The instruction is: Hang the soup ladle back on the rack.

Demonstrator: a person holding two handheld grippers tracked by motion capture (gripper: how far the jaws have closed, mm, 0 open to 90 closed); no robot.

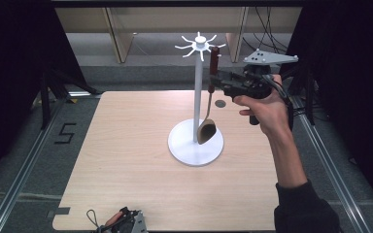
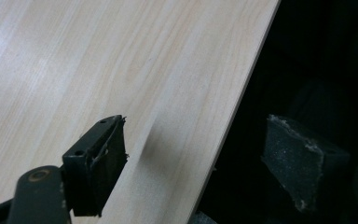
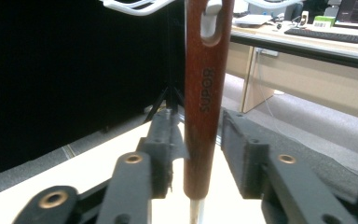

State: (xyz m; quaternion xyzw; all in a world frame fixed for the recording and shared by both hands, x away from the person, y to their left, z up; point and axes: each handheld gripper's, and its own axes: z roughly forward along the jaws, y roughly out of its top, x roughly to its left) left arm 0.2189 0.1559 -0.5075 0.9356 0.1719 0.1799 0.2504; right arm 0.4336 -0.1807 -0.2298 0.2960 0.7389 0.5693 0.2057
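Even overhead light, dark surrounds, close jaws blurred

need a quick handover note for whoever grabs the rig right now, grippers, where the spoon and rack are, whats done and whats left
Right gripper: raised beside the rack top, jaws open on either side of the spoon's wooden handle, a gap on each side.
Left gripper: idle at the table's near edge, jaws open.
Spoon: hanging upright, its handle hole on a hook of the white rack in mid-table.
Done: spoon is on the hook.
Left: judging by the gaps, back the right gripper away without knocking the handle.
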